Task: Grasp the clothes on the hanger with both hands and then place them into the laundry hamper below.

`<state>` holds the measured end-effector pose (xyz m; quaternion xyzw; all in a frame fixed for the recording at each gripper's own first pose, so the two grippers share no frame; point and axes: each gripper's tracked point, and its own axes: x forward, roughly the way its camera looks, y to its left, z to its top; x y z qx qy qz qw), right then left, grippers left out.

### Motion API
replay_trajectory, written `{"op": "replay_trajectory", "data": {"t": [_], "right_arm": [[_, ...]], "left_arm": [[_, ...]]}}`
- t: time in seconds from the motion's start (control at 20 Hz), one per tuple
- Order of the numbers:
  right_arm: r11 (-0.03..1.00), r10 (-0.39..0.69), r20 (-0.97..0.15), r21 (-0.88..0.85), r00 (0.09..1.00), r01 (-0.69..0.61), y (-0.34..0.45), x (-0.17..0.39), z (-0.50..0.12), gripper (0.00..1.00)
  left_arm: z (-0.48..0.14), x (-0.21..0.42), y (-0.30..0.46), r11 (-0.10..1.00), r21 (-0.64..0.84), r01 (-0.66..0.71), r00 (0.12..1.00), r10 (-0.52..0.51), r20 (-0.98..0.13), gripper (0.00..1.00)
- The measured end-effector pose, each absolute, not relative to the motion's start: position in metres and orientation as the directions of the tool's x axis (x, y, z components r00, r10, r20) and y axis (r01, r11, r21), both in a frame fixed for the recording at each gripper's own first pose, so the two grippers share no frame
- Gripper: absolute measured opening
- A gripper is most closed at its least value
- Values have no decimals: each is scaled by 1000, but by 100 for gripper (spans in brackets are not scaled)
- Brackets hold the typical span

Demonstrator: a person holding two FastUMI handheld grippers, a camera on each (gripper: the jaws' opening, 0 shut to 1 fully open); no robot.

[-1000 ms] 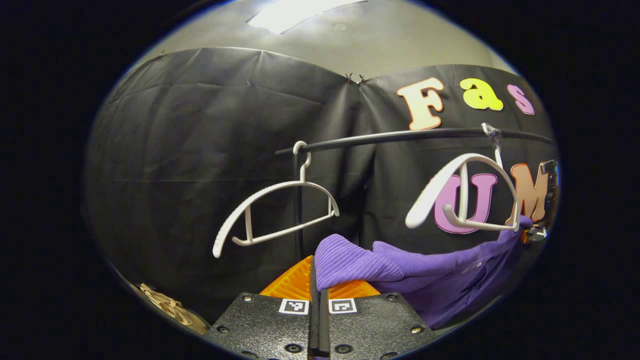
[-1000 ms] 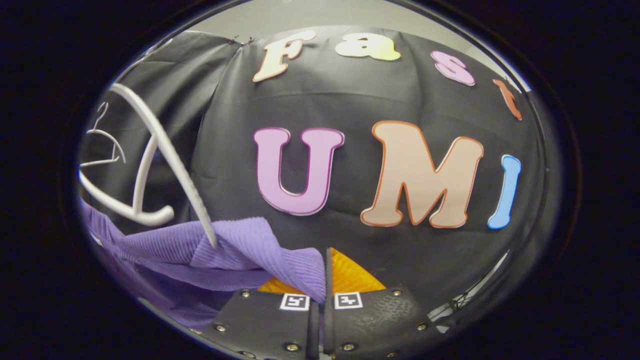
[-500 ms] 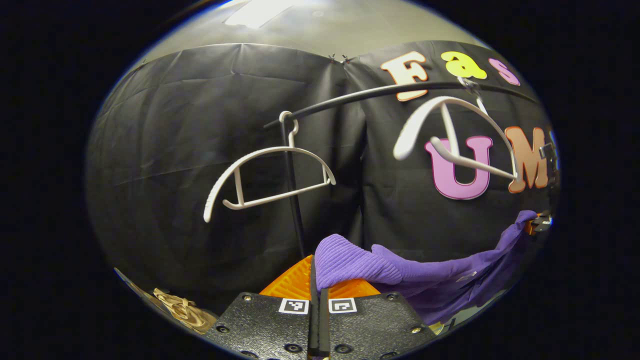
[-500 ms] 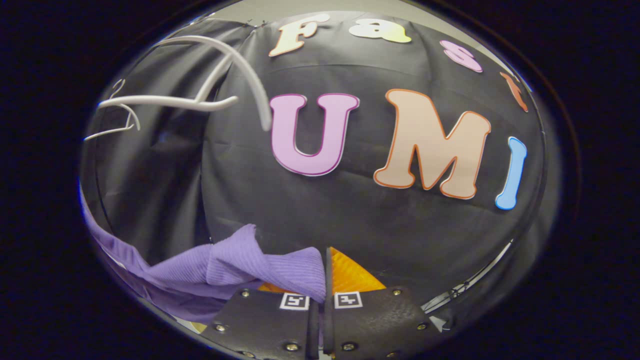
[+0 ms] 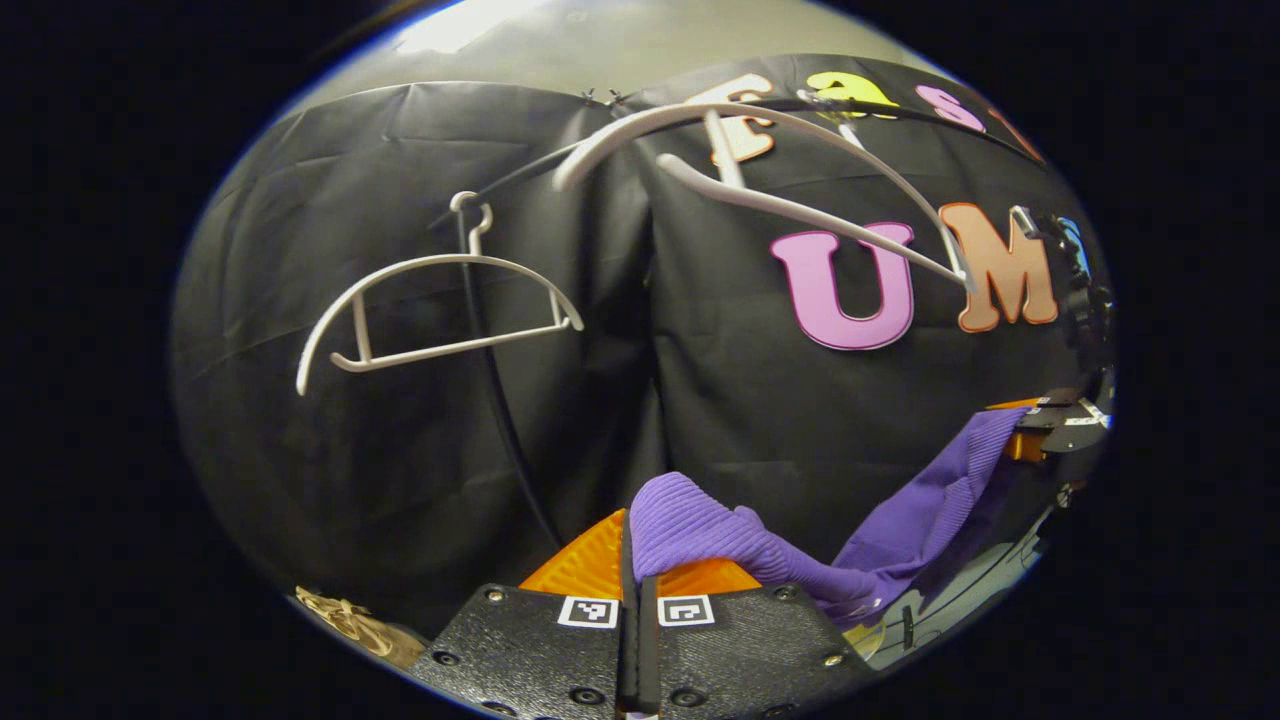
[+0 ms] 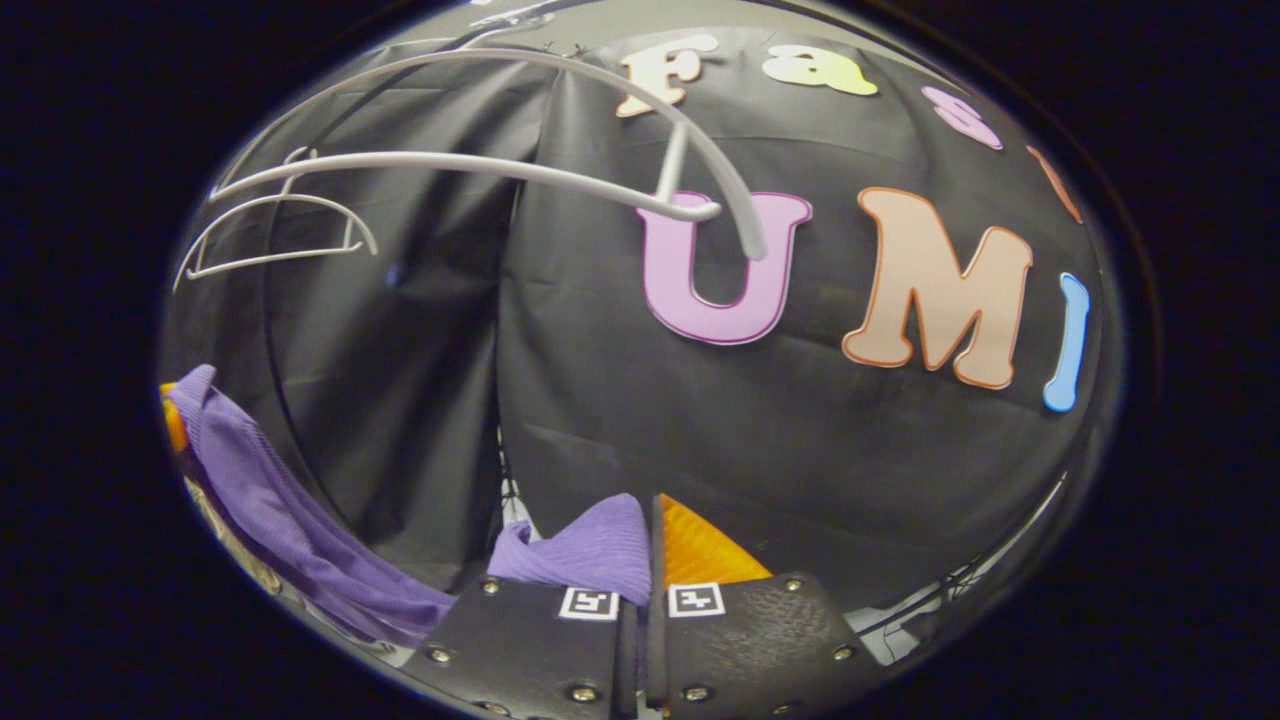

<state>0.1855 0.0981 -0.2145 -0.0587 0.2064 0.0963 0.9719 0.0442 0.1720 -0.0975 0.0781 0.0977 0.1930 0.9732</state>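
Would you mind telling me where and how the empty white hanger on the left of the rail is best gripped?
Probably the hanger's straight lower bar, from the front, one finger above and one below. It is thin, nearly level and bare, whereas the arched top slopes. Both grippers are shut on the purple garment, so one would first have to let go.
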Motion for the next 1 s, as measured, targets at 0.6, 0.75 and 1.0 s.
{"op": "replay_trajectory", "data": {"t": [0.6,0.75,1.0], "right_arm": [[931,299,-486,-41,821,-363,150,131,-244,6],[927,299,-524,-41,797,-374,151,121,-261,6],[925,294,-572,-32,766,-379,147,109,-283,4]], "left_arm": [[-157,89,111,982,52,-183,932,190,-310,0],[-184,93,101,986,13,-164,912,156,-380,0],[-214,95,87,991,-21,-133,871,106,-479,1]]}}
